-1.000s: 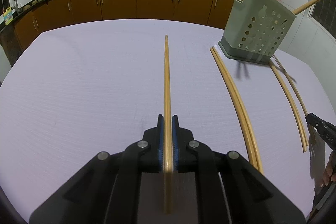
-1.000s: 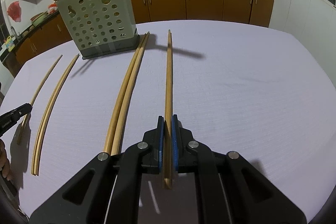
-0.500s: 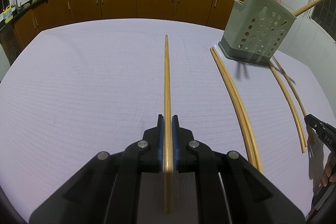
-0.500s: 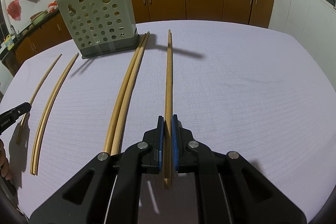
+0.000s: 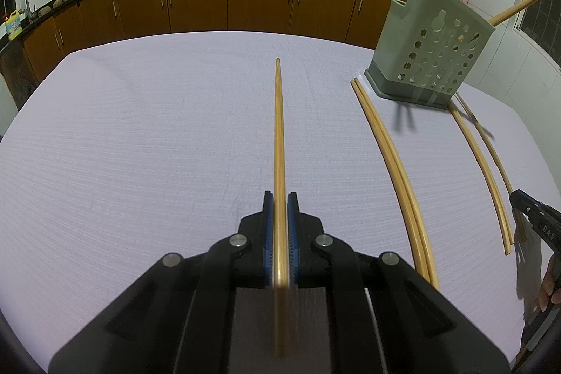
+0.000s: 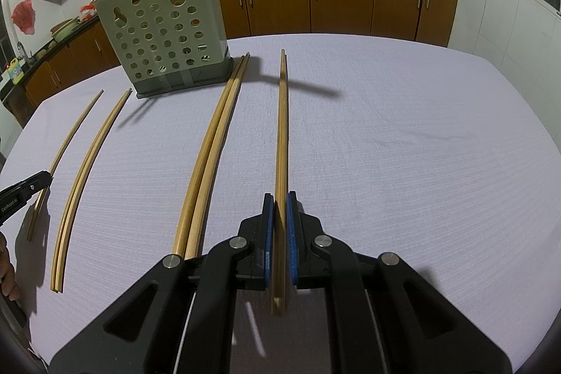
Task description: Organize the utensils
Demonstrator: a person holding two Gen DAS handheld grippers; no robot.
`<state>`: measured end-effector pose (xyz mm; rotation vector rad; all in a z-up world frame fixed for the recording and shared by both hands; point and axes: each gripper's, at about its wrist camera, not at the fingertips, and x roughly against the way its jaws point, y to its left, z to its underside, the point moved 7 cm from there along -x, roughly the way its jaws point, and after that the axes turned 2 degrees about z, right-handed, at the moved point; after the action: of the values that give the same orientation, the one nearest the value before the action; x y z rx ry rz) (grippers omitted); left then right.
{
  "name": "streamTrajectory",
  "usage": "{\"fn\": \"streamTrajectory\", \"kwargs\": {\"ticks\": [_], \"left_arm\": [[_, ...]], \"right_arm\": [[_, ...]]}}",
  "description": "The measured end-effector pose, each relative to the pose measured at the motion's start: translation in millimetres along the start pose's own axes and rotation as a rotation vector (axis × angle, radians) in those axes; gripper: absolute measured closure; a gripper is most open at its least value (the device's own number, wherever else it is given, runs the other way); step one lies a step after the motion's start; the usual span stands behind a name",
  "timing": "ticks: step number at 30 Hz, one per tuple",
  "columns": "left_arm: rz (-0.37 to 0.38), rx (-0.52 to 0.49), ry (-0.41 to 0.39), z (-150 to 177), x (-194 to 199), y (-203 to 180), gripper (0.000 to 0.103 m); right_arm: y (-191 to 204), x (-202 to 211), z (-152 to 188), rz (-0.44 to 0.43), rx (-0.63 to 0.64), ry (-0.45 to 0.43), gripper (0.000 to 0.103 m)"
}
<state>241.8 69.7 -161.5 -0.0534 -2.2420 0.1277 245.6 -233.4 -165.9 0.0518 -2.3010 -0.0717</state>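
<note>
I've got a chopstick (image 5: pixel 279 142) clamped in my left gripper (image 5: pixel 280 212) and another (image 6: pixel 281 142) in my right gripper (image 6: pixel 279 212), both pointing straight ahead, with the holder (image 6: pixel 164 27) ahead-left of the right and nearer it

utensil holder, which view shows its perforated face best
The right wrist view: the utensil holder sits large and near centre-left, its holes clearly visible. In the left wrist view the same holder is smaller, off toward the right edge and angled away.
</note>
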Motion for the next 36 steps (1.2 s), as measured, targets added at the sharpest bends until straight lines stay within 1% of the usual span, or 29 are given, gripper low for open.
{"fn": "streamTrajectory", "kwargs": {"ticks": [36], "left_arm": [[-0.009,-0.012,0.001,1.7,2.0,-1.8,0.093]], "right_arm": [[0.1,0.9,-0.1,-0.004,-0.003,0.001,0.095]]}}
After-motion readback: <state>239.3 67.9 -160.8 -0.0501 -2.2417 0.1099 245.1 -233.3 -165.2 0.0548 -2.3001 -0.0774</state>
